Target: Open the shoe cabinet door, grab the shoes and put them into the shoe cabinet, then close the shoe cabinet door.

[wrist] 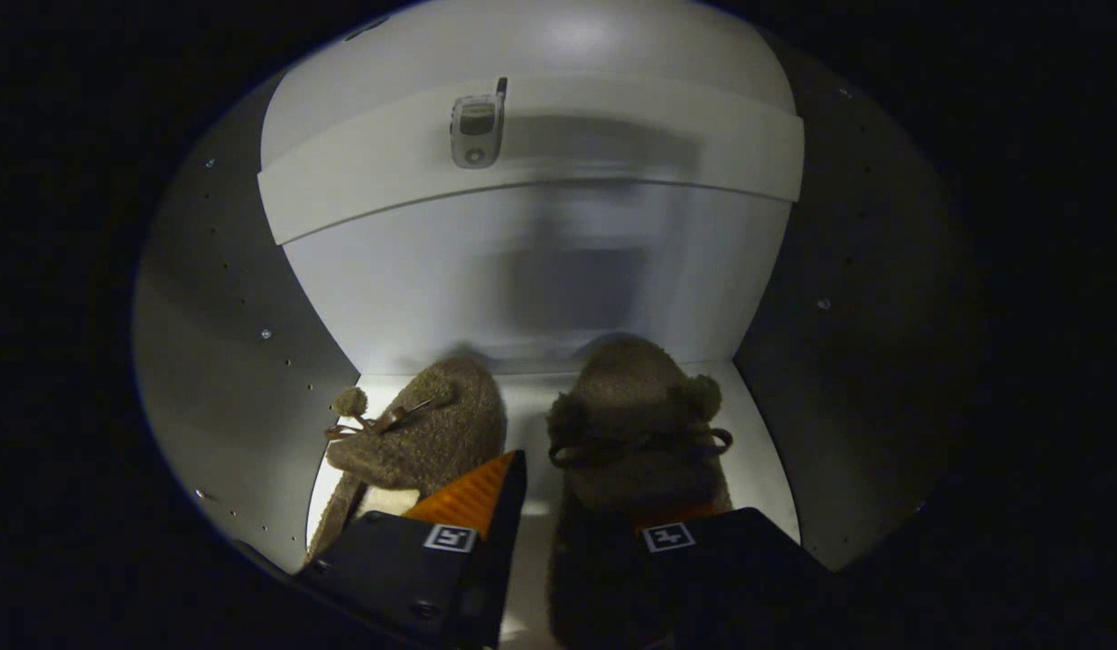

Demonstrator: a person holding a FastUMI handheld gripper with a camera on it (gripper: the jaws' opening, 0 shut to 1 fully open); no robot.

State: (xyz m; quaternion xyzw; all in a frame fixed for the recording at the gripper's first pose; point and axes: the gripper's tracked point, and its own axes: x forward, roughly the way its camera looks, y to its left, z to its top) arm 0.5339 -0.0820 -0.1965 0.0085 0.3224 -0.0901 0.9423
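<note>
Two fuzzy brown slippers lie side by side on the white floor (pixel 533 397) of the shoe cabinet, toes toward the back panel. The left slipper (pixel 432 433) has a pompom and a bow, and sits just ahead of my left finger (pixel 477 492). The right slipper (pixel 635 406) also carries a bow with pompoms. My gripper (pixel 594 492) is at the right slipper's heel end. Its left finger stands in the gap between the slippers, and its right finger (pixel 702 533) is over the slipper's opening. The fingers are closed on the slipper's near side wall.
The cabinet's white back panel (pixel 540 289) rises close behind the toes. A white shelf edge (pixel 612 153) crosses above, with a small grey fitting (pixel 477 122) mounted on it. Grey side walls with rows of peg holes (pixel 224 307) (pixel 838 307) close in on both sides.
</note>
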